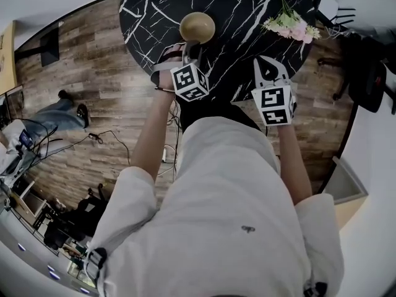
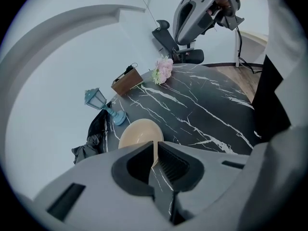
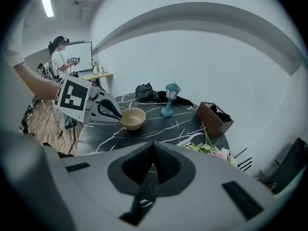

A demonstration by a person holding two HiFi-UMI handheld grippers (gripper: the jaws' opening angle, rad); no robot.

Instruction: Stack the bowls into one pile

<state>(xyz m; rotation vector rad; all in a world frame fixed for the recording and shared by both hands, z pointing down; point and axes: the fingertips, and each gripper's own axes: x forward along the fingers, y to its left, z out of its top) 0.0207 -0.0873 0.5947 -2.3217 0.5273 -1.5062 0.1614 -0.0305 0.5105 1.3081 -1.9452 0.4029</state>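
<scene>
A tan bowl (image 1: 197,26) stands on the round black marble table (image 1: 247,17), near its edge closest to me. My left gripper (image 1: 190,47) reaches up to the bowl's near rim. In the left gripper view the thin rim of the bowl (image 2: 139,131) runs down between the pads, and the left gripper (image 2: 155,150) is shut on it. The right gripper view shows the bowl (image 3: 133,118) upright with the left gripper (image 3: 118,116) at its left rim. To the right, my right gripper (image 1: 263,62) hangs over the table edge, away from the bowl. The right gripper (image 3: 154,150) is shut with nothing in it.
A blue lantern (image 3: 169,100) and a dark bundle of cloth (image 3: 144,91) stand behind the bowl. A brown box (image 3: 214,117) and a bunch of flowers (image 1: 289,25) lie at the table's right. An office chair (image 2: 192,13) stands beyond the table. Another person (image 3: 60,57) stands far off.
</scene>
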